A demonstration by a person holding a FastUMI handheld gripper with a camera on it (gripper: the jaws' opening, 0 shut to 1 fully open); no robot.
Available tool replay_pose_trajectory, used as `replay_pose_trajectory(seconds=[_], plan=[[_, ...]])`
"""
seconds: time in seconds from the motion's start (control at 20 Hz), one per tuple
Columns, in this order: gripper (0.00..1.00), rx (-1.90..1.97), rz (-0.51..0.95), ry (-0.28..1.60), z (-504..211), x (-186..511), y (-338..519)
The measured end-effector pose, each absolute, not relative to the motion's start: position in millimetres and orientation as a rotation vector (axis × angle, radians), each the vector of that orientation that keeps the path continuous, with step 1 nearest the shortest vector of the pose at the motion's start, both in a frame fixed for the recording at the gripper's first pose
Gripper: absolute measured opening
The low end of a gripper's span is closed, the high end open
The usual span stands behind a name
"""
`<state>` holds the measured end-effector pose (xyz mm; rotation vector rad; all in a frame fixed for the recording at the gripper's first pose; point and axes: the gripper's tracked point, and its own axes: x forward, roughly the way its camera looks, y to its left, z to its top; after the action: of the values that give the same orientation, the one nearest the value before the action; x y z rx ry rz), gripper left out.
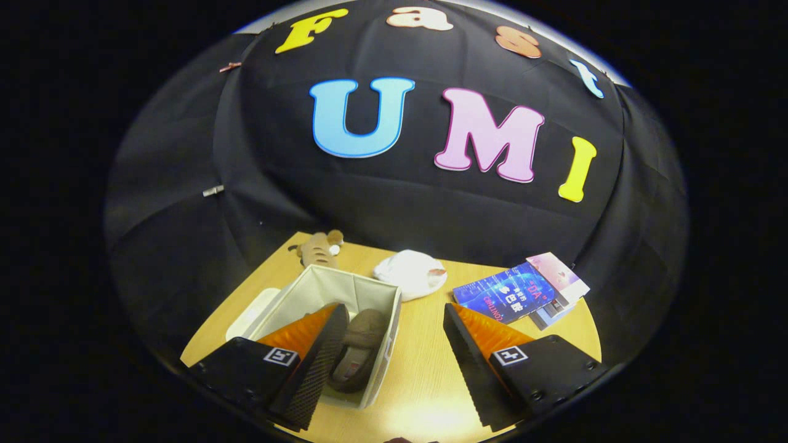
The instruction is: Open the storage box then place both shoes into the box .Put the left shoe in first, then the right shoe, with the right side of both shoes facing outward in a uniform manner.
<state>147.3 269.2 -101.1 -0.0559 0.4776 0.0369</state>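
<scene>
A plush toy (320, 247) lies at the wooden table's (418, 369) far edge — white cloth (411, 274) beside it, booklets (520, 294) further right.

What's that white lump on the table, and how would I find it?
Start at the wooden table and the open fabric storage box holding a brown shoe. Beyond the open jaws of the gripper, between the box and the stack of booklets, lies the white crumpled lump, the only soft white thing there.
</scene>
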Motion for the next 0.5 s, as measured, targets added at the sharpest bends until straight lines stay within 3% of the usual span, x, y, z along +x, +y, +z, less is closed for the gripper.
replay_pose_trajectory(seconds=[0.5], plan=[[0.98, -0.044, 0.043, 0.315, -35.2, 93.4, 131.6]])
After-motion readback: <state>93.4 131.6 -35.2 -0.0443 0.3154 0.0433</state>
